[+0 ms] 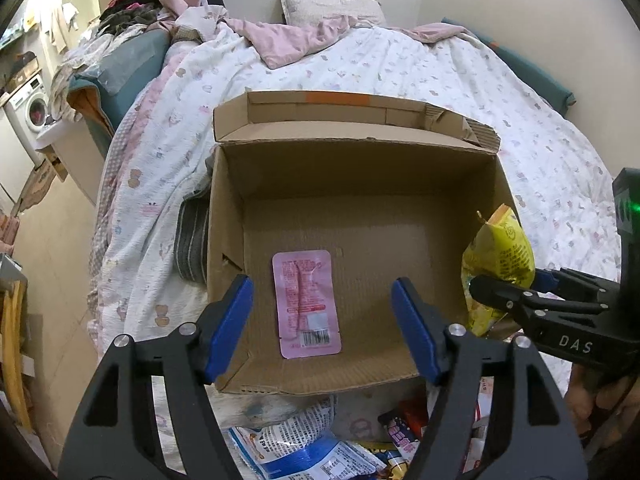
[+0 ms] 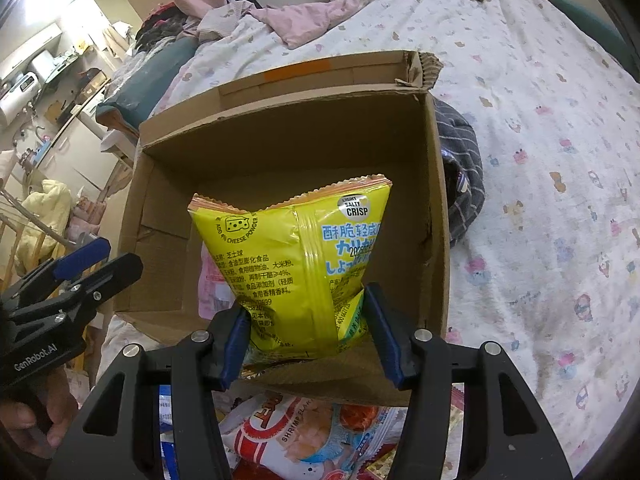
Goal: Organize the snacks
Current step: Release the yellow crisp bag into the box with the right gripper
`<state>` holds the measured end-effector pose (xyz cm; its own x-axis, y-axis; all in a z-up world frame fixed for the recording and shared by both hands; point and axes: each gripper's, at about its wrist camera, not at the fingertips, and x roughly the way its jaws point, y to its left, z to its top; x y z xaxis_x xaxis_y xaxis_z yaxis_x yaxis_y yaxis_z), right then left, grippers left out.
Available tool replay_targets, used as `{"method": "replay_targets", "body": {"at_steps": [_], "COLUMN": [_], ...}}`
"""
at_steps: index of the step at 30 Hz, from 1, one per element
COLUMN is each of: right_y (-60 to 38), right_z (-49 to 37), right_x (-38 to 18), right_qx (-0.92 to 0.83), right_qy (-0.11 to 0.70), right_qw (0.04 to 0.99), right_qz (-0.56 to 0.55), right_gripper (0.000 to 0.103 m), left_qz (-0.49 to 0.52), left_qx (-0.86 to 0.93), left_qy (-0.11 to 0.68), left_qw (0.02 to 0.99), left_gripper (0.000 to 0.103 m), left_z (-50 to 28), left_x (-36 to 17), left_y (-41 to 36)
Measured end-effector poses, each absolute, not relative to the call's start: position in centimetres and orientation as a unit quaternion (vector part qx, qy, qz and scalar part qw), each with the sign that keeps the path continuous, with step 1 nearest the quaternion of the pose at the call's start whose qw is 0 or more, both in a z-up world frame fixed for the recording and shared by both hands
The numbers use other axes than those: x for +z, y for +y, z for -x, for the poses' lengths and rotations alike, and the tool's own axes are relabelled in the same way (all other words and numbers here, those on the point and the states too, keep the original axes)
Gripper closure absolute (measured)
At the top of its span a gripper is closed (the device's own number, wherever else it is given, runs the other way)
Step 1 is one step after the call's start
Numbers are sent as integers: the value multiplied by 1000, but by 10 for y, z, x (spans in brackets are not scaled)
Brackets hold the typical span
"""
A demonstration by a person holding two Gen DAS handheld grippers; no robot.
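Left gripper (image 1: 322, 326) jaws spread, empty, above the pink packet (image 1: 306, 304) in the box (image 1: 356, 176). Right gripper (image 2: 306, 336) pinches the yellow bag (image 2: 296, 264); released this high, the puffy bag may topple over the box's near wall.

One cardboard box (image 1: 400, 216); one pink packet (image 1: 306, 304); one yellow bag (image 2: 296, 264).

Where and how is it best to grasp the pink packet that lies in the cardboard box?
Probably across its long side edges, from straight above. The pink packet lies flat on the floor of the cardboard box, clear of the walls, so the open left gripper could straddle its narrow width.
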<state>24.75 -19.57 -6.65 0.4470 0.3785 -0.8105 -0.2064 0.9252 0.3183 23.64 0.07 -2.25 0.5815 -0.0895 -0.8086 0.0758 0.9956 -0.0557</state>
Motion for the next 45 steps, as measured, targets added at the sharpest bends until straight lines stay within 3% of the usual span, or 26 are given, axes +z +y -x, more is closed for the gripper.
{"method": "replay_targets", "body": {"at_steps": [8, 10, 12, 14, 18, 45], "right_y": [-197, -198, -200, -201, -201, -223], "right_z": [-250, -250, -249, -248, -249, -198], "right_x": [-66, -65, -62, -59, -59, -30], "right_qx": [177, 177, 178, 178, 181, 177], "right_qy": [495, 492, 484, 478, 478, 446], "right_qw": [846, 847, 851, 854, 853, 869], "right_qz": [-92, -95, -99, -101, -102, -124], "right_gripper": [45, 35, 19, 16, 16, 16], "left_qz": [9, 11, 14, 17, 24, 16], "left_qx": [-47, -47, -47, -48, -41, -10], "left_qy": [448, 447, 445, 443, 439, 448], "left_qw": [893, 893, 894, 895, 897, 894], "left_gripper": [34, 34, 34, 34, 19, 19], "left_z": [-234, -234, -233, -233, -232, -165], "left_x": [-21, -20, -19, -18, -17, -5], "left_y": [1, 2, 3, 4, 9, 37]}}
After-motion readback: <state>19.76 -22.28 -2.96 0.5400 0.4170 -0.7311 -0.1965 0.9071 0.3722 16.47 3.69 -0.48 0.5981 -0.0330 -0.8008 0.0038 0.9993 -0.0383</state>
